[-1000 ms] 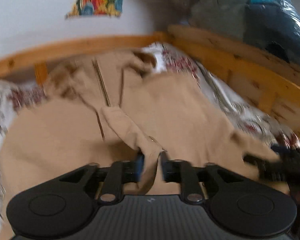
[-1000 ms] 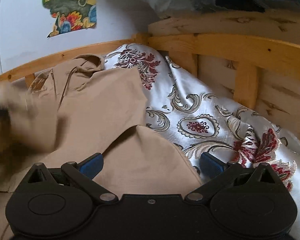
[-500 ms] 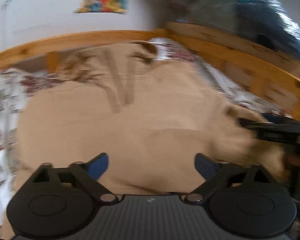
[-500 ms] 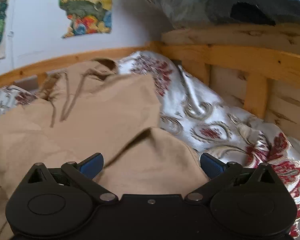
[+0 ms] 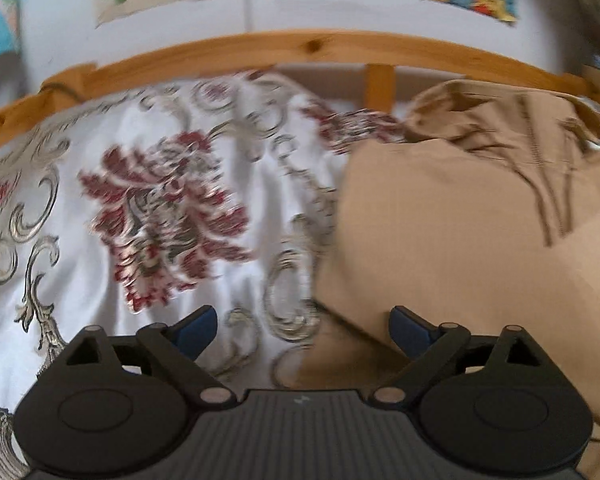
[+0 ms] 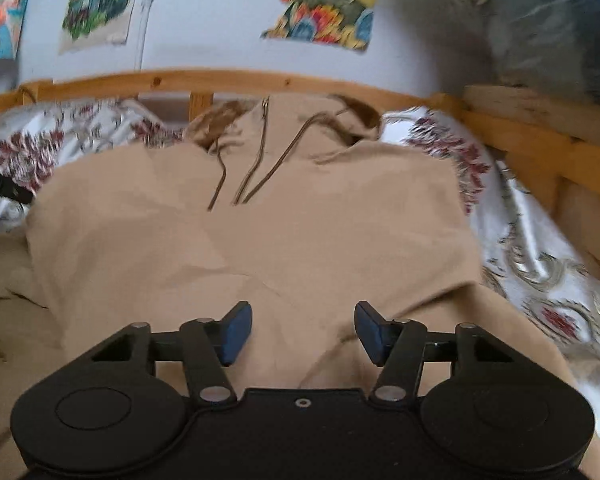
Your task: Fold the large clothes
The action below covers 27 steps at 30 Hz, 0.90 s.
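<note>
A tan hoodie (image 6: 300, 232) lies spread on a flowered bedspread (image 5: 160, 200), hood and brown drawstrings (image 6: 260, 168) toward the far rail. My left gripper (image 5: 300, 320) hovers over the hoodie's (image 5: 460, 220) left edge. Its jaws are wide and closing slightly, and the pads touch nothing. My right gripper (image 6: 302, 316) sits low over the hoodie's lower middle. Its jaws are closing, with tan cloth lying under the gap and neither pad pressing on it. A dark bit of the left gripper (image 6: 4, 188) shows at the left edge of the right wrist view.
A wooden bed rail (image 5: 312, 46) runs along the wall and turns down the right side (image 6: 520, 132). Grey and blue bundles (image 6: 540, 20) are piled above the right rail. Colourful pictures (image 6: 324, 4) hang on the white wall. Bare bedspread (image 6: 520, 240) lies on both sides of the hoodie.
My left gripper let go of a tan fold, opened wide and swung left to the hoodie's edge. My right gripper moved left over the hoodie's body and its jaws narrowed.
</note>
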Available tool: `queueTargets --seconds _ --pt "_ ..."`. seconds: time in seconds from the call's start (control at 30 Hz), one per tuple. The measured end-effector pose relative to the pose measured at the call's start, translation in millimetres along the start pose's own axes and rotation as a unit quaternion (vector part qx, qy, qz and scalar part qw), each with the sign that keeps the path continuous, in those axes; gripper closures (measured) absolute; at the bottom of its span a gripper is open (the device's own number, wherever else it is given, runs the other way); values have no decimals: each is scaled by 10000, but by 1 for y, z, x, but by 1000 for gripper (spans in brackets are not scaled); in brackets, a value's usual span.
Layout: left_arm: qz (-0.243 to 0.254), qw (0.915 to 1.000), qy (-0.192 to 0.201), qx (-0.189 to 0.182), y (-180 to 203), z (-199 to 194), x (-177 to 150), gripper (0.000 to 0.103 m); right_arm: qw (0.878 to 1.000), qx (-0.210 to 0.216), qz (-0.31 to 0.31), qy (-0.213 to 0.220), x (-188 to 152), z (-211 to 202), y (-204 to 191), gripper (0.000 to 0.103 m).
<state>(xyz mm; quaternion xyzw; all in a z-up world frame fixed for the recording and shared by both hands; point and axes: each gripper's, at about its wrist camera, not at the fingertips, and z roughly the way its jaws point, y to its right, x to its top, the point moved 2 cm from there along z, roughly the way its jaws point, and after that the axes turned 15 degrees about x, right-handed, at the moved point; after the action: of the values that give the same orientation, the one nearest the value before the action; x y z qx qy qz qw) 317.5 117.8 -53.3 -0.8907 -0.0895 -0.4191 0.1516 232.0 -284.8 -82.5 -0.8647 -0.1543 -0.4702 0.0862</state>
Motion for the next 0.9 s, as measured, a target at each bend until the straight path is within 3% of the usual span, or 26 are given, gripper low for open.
queueTargets --seconds 0.07,0.13,0.17,0.27,0.3,0.47,0.53,0.6,0.67,0.73,0.8,0.9 --pt "-193 9997 -163 -2 -8 9 -2 8 9991 18 -75 -406 0 18 6 45" --pt "-205 9995 -206 -106 -11 11 -5 8 9987 214 19 -466 -2 23 10 61" --pt "-139 9997 -150 -146 -12 10 -5 8 9986 225 28 -481 -2 22 10 77" --pt "-59 9998 52 -157 -7 5 0 9 9981 256 -272 -485 1 14 3 97" --pt "-142 9997 113 -172 -7 2 3 12 9978 145 -492 -408 6 8 0 98" --pt "-541 9980 274 -199 1 -6 14 13 9921 -913 -857 70 28 -10 14 99" --pt "-395 9990 178 -141 11 1 16 14 9923 -978 -738 152 24 -5 21 96" --pt "-118 9998 5 140 22 11 17 17 9919 -1048 -713 34 15 1 21 79" --pt "7 9988 -274 412 30 27 17 20 9892 -1228 -799 103 7 -3 15 76" --pt "-115 9981 -413 447 32 37 17 20 9890 -1164 -883 215 4 -13 8 75" --pt "-134 9970 -532 546 34 46 18 18 9886 -1038 -1073 219 3 -17 0 69" --pt "-184 9940 -802 715 35 54 20 16 9917 -658 -1091 -177 -5 -5 -2 55"
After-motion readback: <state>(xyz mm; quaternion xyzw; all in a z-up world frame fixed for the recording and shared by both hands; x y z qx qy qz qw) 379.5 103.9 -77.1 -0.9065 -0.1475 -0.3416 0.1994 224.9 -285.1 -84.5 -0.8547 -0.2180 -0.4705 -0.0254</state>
